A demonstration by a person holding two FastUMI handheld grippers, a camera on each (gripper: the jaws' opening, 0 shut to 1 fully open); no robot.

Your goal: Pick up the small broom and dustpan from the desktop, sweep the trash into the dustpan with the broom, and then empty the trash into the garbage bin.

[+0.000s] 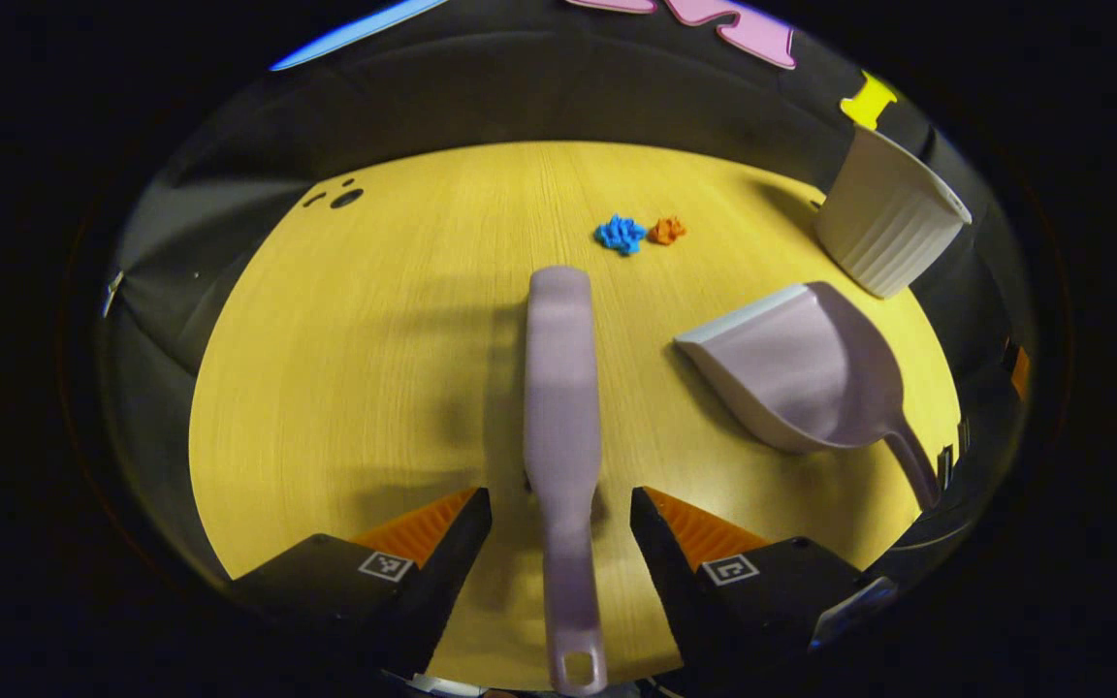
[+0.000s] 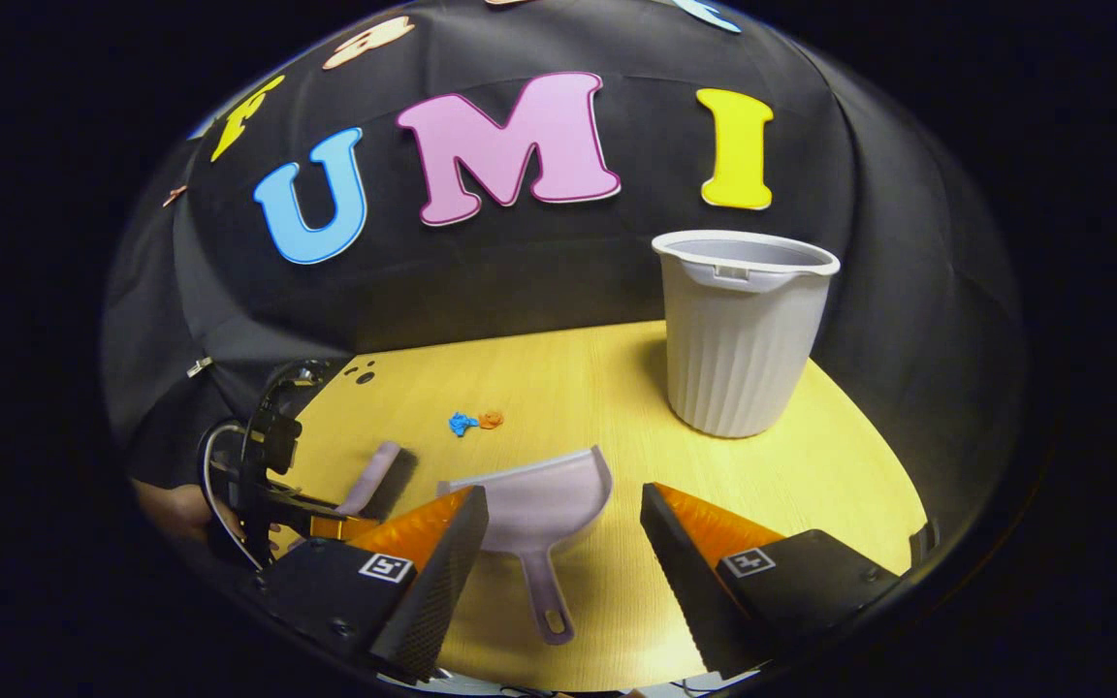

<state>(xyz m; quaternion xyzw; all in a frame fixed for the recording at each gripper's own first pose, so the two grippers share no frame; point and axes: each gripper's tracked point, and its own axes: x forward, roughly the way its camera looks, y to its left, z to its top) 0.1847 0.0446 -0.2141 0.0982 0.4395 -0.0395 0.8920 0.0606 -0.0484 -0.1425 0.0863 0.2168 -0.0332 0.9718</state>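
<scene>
A lilac small broom (image 1: 558, 388) lies flat on the yellow desktop (image 1: 345, 388), handle toward me. My left gripper (image 1: 560, 504) is open, one finger on each side of the handle with a gap on both sides. To its right lies the lilac dustpan (image 1: 791, 368). Blue trash (image 1: 622, 233) and orange trash (image 1: 667, 230) sit beyond the broom's head. In the right gripper view, my right gripper (image 2: 563, 499) is open just above the dustpan (image 2: 539, 504), whose handle (image 2: 551, 591) points toward me. The left gripper (image 2: 331, 519) and the hand holding it are at the far left by the broom (image 2: 379, 475).
A white ribbed garbage bin (image 2: 743, 330) stands upright at the back right of the desktop, behind the dustpan, also seen as the bin (image 1: 888, 223). Small dark holes (image 1: 345, 197) mark the far left of the table. Black cloth walls close the booth on all sides.
</scene>
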